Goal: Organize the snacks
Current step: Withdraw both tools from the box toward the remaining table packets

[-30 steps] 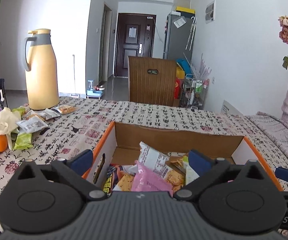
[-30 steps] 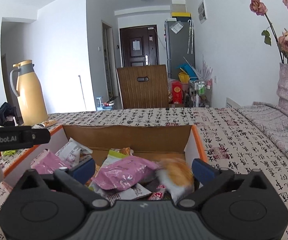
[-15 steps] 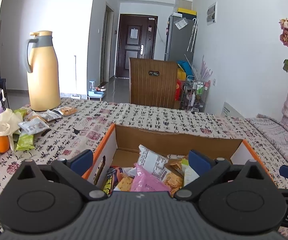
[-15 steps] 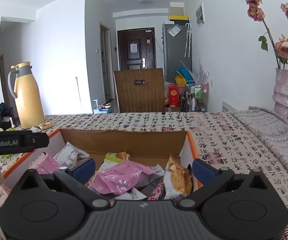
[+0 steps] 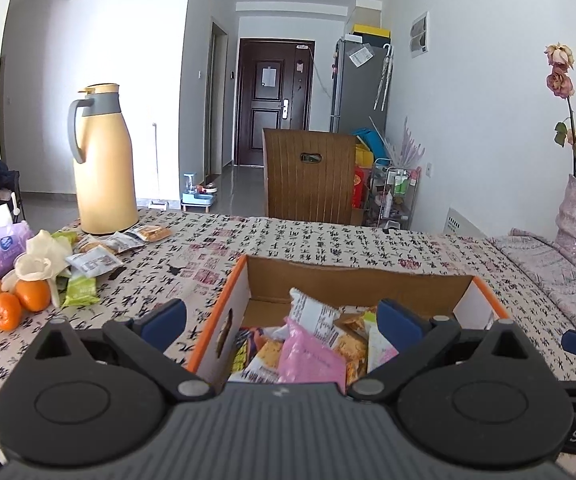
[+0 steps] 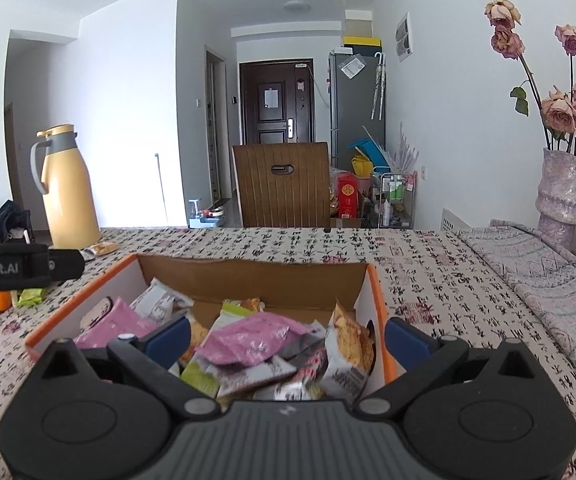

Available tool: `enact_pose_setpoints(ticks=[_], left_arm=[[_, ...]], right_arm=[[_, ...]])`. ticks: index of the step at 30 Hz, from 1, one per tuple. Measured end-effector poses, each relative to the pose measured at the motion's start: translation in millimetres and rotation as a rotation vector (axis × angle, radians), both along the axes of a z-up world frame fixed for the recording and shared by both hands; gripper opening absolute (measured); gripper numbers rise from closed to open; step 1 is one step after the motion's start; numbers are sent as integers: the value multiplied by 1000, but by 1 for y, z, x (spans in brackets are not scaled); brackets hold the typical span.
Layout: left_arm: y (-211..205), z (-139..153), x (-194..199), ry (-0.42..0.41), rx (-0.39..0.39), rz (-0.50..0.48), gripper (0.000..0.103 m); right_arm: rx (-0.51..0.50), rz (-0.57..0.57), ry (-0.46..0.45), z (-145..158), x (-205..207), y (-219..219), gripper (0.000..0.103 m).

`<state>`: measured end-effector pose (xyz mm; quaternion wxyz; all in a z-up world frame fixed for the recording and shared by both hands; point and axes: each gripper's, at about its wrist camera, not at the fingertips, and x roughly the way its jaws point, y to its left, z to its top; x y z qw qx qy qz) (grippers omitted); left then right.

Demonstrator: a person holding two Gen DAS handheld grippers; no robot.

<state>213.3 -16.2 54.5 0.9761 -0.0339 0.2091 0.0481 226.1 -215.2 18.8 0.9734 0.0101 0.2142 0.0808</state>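
Left gripper point(image 5: 282, 318): we find the fingers spread, grasping nothing, over the box's left wall.
Right gripper point(image 6: 288, 334): spread, empty, above the box's near right part.
Box point(image 5: 357, 278): mid-table, part-filled with packets.
Loose snacks point(image 5: 94, 262): near the table's left edge, by the flask point(image 5: 102, 160), well apart from the box.
Bearing: they lie left and ahead of the left fingers; we judge that hand nearer.
Green packet point(image 5: 80, 290): long axis roughly front-to-back.

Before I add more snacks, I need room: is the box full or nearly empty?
Partly full. Packets pile up at the near end of the box; its far floor stays bare.
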Motion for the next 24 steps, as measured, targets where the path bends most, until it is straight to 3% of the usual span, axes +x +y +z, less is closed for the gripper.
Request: enact_pose_setpoints(ticks=[12,24], left_arm=[[14,-24,-50,71,15,1,103],[37,-62,-85,188,5,10,103]], right_arm=[[-12,32,67,-15,-52,2,103],[-54,119,219,-54,-81,23,103]])
